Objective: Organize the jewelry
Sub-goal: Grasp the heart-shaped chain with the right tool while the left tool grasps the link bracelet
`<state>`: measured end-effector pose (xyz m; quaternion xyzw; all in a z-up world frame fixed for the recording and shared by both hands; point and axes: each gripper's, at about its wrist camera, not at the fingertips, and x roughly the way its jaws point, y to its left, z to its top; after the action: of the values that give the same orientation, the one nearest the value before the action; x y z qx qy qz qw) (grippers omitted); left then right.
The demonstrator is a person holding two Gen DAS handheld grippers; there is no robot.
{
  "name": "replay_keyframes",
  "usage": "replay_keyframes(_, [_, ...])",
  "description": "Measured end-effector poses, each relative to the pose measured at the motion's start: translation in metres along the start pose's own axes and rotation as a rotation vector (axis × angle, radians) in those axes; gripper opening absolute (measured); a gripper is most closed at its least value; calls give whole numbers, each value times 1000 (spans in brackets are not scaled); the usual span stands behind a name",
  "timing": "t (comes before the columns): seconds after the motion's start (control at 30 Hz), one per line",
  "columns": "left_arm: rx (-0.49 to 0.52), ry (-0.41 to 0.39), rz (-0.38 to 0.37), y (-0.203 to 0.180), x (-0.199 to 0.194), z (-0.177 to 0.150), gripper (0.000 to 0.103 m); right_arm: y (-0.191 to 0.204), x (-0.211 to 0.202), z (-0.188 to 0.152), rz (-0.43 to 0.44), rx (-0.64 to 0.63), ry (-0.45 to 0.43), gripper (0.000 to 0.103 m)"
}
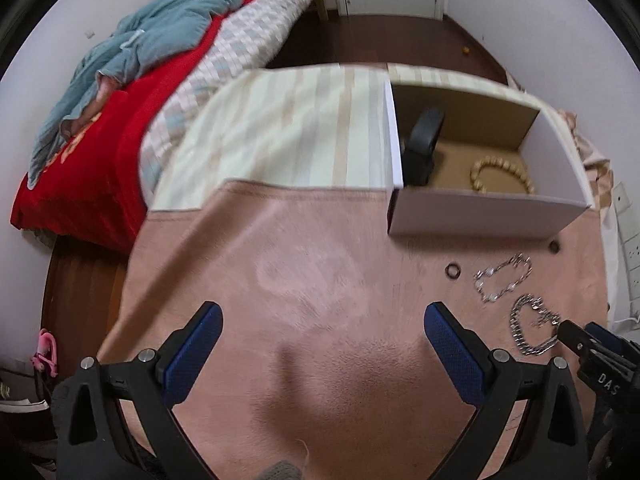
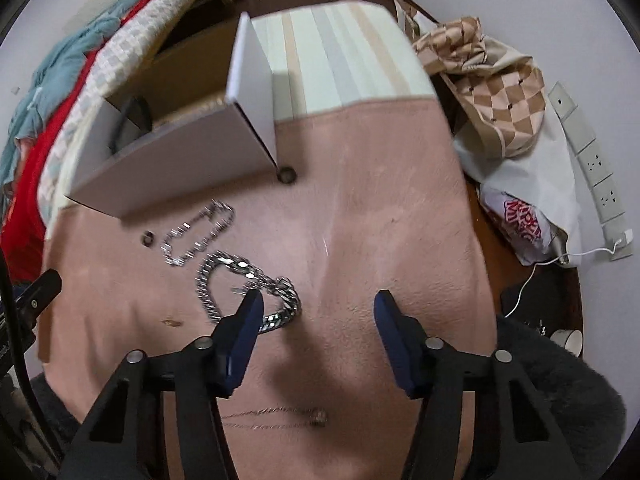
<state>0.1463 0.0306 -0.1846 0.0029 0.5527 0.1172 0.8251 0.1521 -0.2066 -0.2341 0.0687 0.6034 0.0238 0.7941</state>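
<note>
An open white box (image 1: 480,210) stands on the pink cloth and holds a gold bead bracelet (image 1: 502,174) and a dark object (image 1: 424,148). In front of it lie a thick silver chain (image 2: 248,292), a thinner silver bracelet (image 2: 200,236), a small dark ring (image 2: 148,238) and another ring (image 2: 287,175) by the box corner. A thin necklace (image 2: 276,416) lies under my right gripper. My right gripper (image 2: 318,300) is open, its left finger over the thick chain. My left gripper (image 1: 322,312) is open and empty over bare cloth.
The pink cloth (image 1: 320,240) covers a striped surface (image 1: 280,128). A bed with red and teal bedding (image 1: 120,100) lies to the left. A checked bag (image 2: 500,92), a white plastic bag (image 2: 532,216) and a power strip (image 2: 588,168) sit to the right.
</note>
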Motion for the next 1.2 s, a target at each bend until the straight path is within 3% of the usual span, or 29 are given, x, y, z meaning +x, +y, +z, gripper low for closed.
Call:
replay_keyframes(0.1, [2, 18, -8, -2, 8, -4, 103, 15, 0, -5, -59, -75, -21, 41])
replay_keyframes(0.17, [8, 25, -21, -4, 11, -6, 103, 20, -2, -7, -34, -105, -29, 23])
replay_keyframes(0.2, [13, 27, -26, -4, 11, -7, 103, 21, -3, -7, -26, -106, -26, 8])
replay_keyframes(0.47, [71, 32, -100, -26, 4, -21, 103, -4, -23, -13, 3, -14, -69, 8])
replay_keyframes(0.63, [99, 5, -142, -43, 2, -11, 102, -27, -28, -9, -9, 36, -87, 8])
replay_keyframes(0.77, [224, -12, -206, -73, 6, 3, 102, -39, -23, -1, -8, 75, -86, 8])
replay_keyframes(1.0, [412, 48, -244, -117, 33, 15, 94, -46, -18, 6, 2, 109, -90, 8])
replay_keyframes(1.13, [447, 56, -242, -127, 38, 17, 90, -51, -13, 7, 4, 128, -79, 8])
replay_keyframes(1.2, [460, 62, -250, -131, 40, 17, 75, -53, -10, 6, 6, 137, -73, 8])
